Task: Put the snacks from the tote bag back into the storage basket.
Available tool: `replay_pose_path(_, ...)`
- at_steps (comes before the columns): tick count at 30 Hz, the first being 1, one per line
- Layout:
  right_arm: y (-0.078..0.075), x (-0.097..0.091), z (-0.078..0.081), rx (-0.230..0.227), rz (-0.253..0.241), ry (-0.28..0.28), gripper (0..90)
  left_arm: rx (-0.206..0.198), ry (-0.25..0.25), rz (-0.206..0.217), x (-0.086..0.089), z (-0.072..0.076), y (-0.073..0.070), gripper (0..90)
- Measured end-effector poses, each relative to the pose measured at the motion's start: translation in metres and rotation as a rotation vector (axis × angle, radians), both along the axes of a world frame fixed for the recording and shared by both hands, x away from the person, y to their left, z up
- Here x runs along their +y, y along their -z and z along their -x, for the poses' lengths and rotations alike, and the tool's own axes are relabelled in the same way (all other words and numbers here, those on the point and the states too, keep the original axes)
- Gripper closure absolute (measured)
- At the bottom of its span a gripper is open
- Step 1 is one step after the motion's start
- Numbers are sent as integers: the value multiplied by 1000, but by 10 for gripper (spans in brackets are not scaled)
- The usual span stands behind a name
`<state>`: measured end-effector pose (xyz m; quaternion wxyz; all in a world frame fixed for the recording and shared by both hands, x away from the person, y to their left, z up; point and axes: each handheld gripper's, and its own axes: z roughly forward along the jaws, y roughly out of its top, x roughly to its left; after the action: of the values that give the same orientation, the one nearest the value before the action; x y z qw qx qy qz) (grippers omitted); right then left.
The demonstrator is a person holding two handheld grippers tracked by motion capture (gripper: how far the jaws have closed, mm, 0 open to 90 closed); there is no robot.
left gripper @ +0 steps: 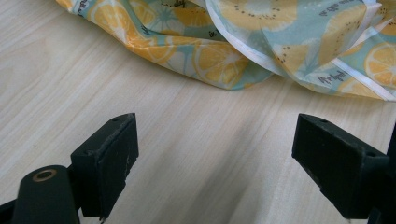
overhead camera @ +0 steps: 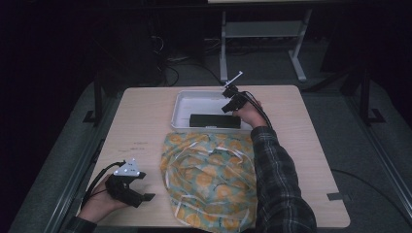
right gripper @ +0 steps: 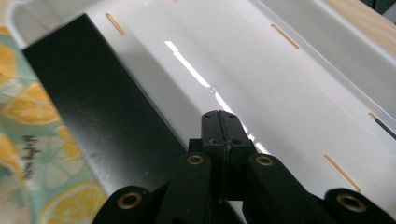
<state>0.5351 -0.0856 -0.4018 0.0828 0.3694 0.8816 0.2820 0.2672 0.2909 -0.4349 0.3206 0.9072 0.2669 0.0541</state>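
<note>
A white plastic tray (overhead camera: 182, 104) stands at the far middle of the table, with a flat black bar (overhead camera: 214, 121) lying along its near side. My right gripper (overhead camera: 227, 108) hovers over the tray's right part; its jaws are shut with nothing between them. In the right gripper view the shut gripper (right gripper: 223, 120) points at the white tray floor (right gripper: 289, 93), just right of the black bar (right gripper: 102, 112). A crumpled cloth printed with orange slices (overhead camera: 210, 177) lies in front of the tray. My left gripper (overhead camera: 145, 187) rests open near the table's front left, left of the cloth (left gripper: 243, 42).
The wooden table (overhead camera: 141, 126) has bare surface on its left and right sides. A person's plaid sleeve (overhead camera: 274, 179) lies across the cloth's right side. Beyond the table stand dark floor, cables and a grey metal frame (overhead camera: 262, 34).
</note>
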Motion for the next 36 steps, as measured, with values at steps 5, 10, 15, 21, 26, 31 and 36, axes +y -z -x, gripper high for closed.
replay_pose_path(5, -6, -11, 7, -7, -25, 9, 791, -8, 3, 0, 1, -1, 0, 140)
replay_pose_path(10, -9, -20, 15, 10, -28, 23, 621, 5, -11, 25, 0, -1, 1, 143)
replay_pose_path(15, -15, -28, 26, 10, -34, 22, 494, 3, -19, 27, 2, -2, 0, 146)
replay_pose_path(21, -21, -40, 43, -4, -35, 15, 404, 3, -24, 22, 1, -2, 0, 146)
replay_pose_path(26, -23, -50, 61, -20, -50, 23, 381, -7, -17, 8, 1, -3, 0, 146)
replay_pose_path(31, -19, -61, 82, -40, -41, 23, 345, -3, -33, 22, 0, -2, 1, 146)
replay_pose_path(36, -17, -72, 99, -54, -51, 34, 333, -1, -34, 22, -2, -2, 1, 146)
